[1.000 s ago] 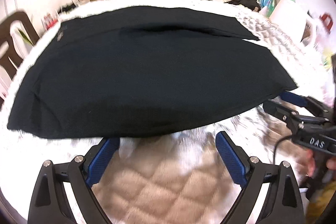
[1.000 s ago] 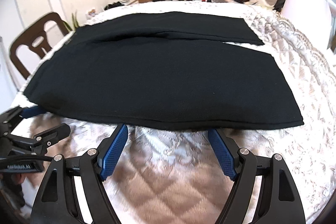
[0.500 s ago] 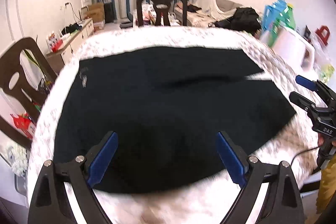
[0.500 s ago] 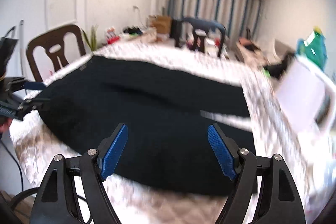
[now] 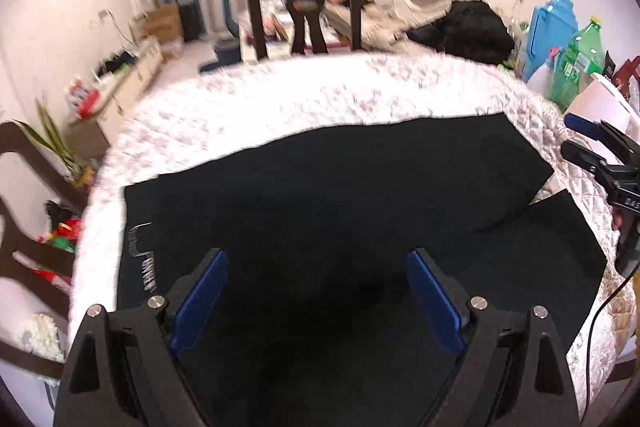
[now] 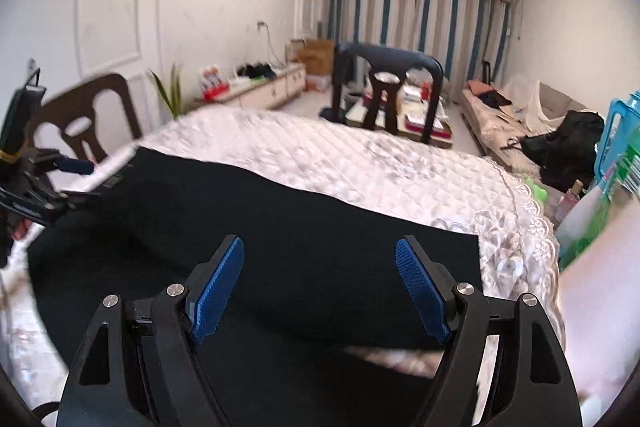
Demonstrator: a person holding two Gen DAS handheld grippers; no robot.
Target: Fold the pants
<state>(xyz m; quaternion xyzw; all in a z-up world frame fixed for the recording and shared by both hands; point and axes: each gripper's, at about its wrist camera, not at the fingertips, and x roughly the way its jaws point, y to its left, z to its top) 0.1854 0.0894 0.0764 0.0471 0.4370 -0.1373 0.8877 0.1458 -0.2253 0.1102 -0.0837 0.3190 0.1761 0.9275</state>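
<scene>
The black pants [image 5: 340,211] lie spread flat on the tabletop [image 5: 304,95], which is covered with a white quilted cloth. In the left wrist view, the two legs extend toward the right side of the tabletop; the far leg partly overlaps the near one, and a sliver of the cloth shows between the two leg ends. A white printed logo [image 5: 142,259] marks the pants near the waist end at the left. The left gripper [image 5: 318,291] is released, with its blue pads [image 5: 200,301] spread wide apart above the dark fabric and nothing between them. The right gripper [image 6: 320,277] is likewise released, its blue pads [image 6: 218,291] well apart over the fabric, gripping nothing. In the left wrist view, the right gripper [image 5: 588,143] appears at the right edge, beside the leg ends; in the right wrist view, the left gripper [image 6: 60,183] appears at the left edge, near the waist end. Whether either gripper touches the fabric cannot be determined. A dark chair [image 5: 304,15] stands at the far side of the tabletop, and a second chair [image 6: 86,123] stands at the left side. Striped curtains [image 6: 412,7] hang on the far wall. A blue container [image 5: 550,31] and a green bottle [image 5: 578,63] stand beyond the right side of the tabletop.
</scene>
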